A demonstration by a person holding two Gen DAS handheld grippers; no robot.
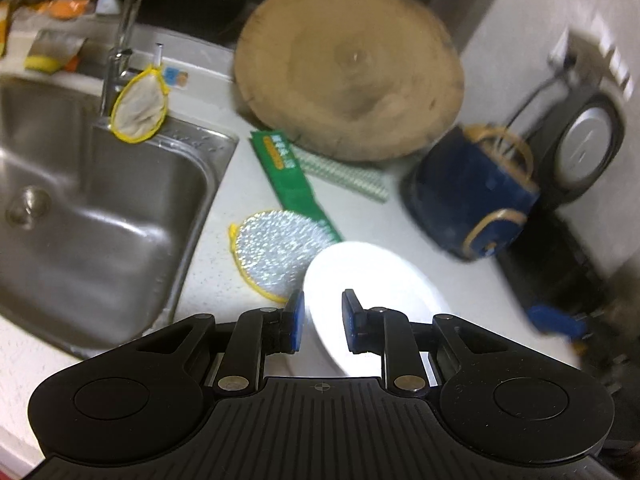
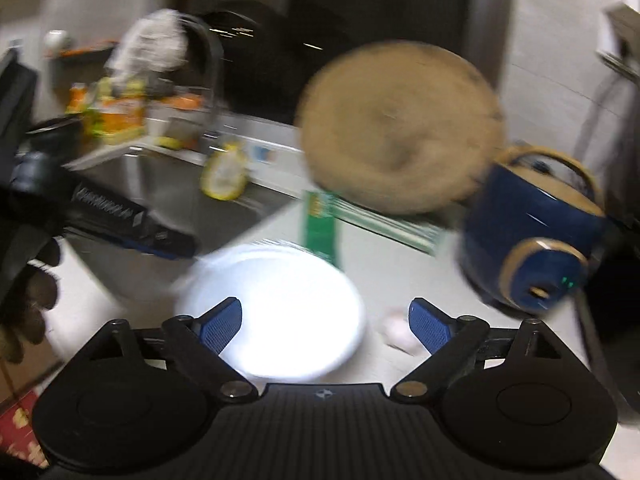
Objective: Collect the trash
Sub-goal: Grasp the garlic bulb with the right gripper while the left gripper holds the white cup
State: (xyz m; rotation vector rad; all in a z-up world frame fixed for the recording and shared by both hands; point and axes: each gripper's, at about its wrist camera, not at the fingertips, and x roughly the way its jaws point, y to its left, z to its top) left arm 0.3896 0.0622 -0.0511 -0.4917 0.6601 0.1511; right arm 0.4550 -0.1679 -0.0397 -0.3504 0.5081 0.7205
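A white plate (image 1: 372,280) lies on the white counter; in the left wrist view its near rim sits between my left gripper's (image 1: 323,322) blue pads, which stand narrowly apart around it. The plate also shows in the right wrist view (image 2: 280,304), blurred, just ahead of my right gripper (image 2: 325,322), which is wide open and empty. A small white crumpled scrap (image 2: 398,332) lies on the counter by the right finger (image 2: 430,330). A green wrapper (image 1: 294,182) lies beyond the plate, also in the right wrist view (image 2: 320,224). The left gripper appears at the left of the right view (image 2: 120,220).
A steel sink (image 1: 100,208) with a tap is at the left. A round wooden board (image 1: 348,80) leans at the back. A blue pot (image 1: 476,196) stands at the right. A silver scrubber (image 1: 272,252) lies by the plate. Bottles (image 2: 116,108) stand behind the sink.
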